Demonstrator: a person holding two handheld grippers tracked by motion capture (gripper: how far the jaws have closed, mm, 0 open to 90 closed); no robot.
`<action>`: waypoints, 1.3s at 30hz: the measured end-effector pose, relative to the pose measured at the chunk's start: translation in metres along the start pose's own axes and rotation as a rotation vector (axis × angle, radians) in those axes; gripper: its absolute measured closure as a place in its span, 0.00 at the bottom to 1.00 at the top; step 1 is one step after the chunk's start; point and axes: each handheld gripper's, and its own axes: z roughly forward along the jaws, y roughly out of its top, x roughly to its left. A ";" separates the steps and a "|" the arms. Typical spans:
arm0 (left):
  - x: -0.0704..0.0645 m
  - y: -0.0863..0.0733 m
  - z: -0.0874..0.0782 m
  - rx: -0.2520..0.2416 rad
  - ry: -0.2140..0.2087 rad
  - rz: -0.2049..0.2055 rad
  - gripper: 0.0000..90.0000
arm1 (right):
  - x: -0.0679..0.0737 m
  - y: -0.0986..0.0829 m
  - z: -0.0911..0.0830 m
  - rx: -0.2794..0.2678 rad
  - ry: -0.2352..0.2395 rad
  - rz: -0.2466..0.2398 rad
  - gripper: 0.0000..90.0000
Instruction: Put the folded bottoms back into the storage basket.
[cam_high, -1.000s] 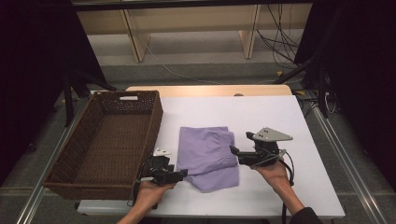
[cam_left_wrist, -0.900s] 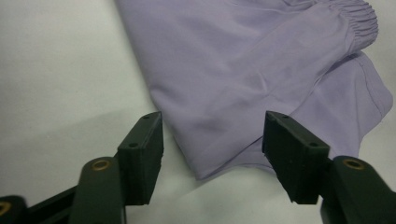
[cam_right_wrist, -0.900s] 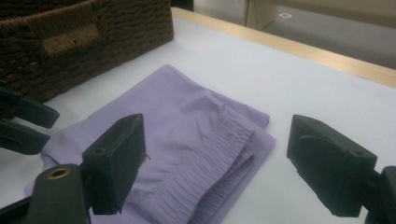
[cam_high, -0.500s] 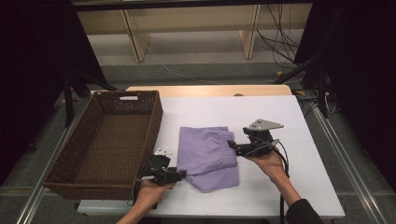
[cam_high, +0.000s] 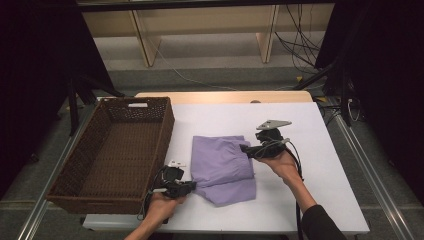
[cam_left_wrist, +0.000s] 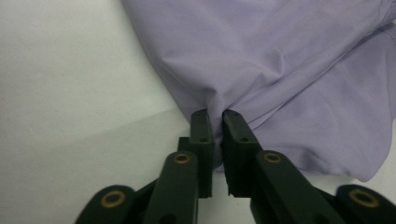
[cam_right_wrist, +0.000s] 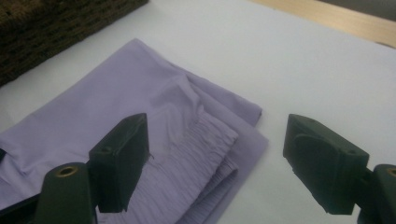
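High view: left claw pinches the lilac cloth.

wicker basket walls off table's left side.

1. We see a brown wicker basket on the table's left side, long and deep, with nothing inside it.
2. Its dark weave also fills the top left corner of the right gripper view.
3. The table has a white top with a bare wooden strip along its far edge.
4. Beyond the table we see a pale wooden shelf frame on a grey floor.
5. Black cables trail across the floor at the far right.
6. Dark curtains hang on both sides.
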 end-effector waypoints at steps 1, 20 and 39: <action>0.000 0.000 0.000 -0.003 0.000 0.006 0.95 | -0.001 0.001 0.002 0.015 -0.001 0.000 0.26; -0.002 0.002 -0.006 -0.014 0.034 0.067 0.97 | -0.015 0.002 0.029 0.129 0.008 0.054 0.29; -0.003 0.002 -0.007 -0.027 0.071 0.093 0.97 | -0.018 0.002 0.057 0.232 0.020 0.099 0.28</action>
